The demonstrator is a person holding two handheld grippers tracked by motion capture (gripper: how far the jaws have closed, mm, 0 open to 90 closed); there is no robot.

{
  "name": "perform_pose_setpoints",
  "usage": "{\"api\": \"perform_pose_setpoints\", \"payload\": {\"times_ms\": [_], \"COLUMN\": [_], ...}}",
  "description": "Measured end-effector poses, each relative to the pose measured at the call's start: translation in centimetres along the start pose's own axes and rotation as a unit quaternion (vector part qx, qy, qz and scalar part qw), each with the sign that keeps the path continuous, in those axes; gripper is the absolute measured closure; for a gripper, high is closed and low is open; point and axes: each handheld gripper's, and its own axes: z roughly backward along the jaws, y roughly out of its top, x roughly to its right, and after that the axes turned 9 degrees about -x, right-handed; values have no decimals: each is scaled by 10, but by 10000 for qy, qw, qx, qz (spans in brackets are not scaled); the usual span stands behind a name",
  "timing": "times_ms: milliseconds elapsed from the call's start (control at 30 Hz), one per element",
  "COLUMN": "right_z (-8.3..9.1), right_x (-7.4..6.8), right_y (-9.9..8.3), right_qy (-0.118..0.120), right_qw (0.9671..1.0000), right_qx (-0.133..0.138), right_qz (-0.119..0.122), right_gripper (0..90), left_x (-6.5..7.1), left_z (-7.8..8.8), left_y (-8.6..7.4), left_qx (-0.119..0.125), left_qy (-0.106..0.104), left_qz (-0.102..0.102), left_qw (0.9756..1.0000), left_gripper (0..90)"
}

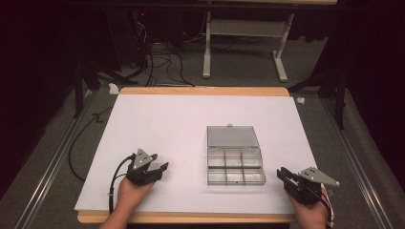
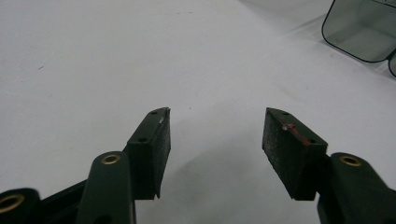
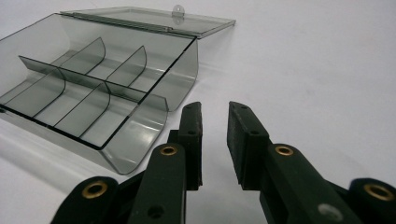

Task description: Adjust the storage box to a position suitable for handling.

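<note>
A clear smoky plastic compartment box point(image 1: 235, 169) lies open on the white table sheet point(image 1: 162, 119), right of centre, its lid point(image 1: 232, 136) folded back flat. Its divided cells look empty point(image 3: 84, 102). My left gripper point(image 1: 160, 168) rests low over the sheet to the left of the box, jaws wide apart with nothing between them point(image 2: 217, 135); a corner of the box point(image 2: 362, 28) shows at the upper right of the left gripper view. My right gripper point(image 1: 282, 174) sits just right of the box's near corner, jaws a small gap apart and holding nothing point(image 3: 215, 126).
The table's wooden edge point(image 1: 191, 218) runs along the front. Beyond the table, on the carpet, stand a white desk frame point(image 1: 243, 33) and a tangle of black cables point(image 1: 162, 62). A cable point(image 1: 76, 152) trails off the table's left side.
</note>
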Motion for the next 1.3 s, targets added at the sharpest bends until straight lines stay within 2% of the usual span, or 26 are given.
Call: {"api": "perform_pose_setpoints", "payload": {"times_ms": [133,267,467,767,1067,1300], "right_z": [-3,-8,-17,-28,-25,-29], "right_x": [0,-2,-1,3,5,2], "right_y": [0,2,11,16,21,26], "right_qy": [-50,-155,-189,-180,-89,-2], "right_qw": [10000,9998,9993,9973,9954,9928], "right_qx": [-46,-132,-321,-707,-954,-1194], "right_qz": [-41,-23,21,49,-17,81], "right_gripper": [764,768,762,741,723,712], "left_x": [-1,0,1,2,1,2], "left_z": [0,0,-2,-1,-1,-1], "left_y": [0,0,1,1,0,0], "left_qx": [2,-36,-107,-100,-68,-61], "left_qy": [-81,-117,-189,-241,-270,-308], "left_qz": [15,-92,-179,-260,-219,-254], "left_qw": [10000,9999,9996,9993,9994,9992], "left_gripper": [385,357,321,312,311,311]}}
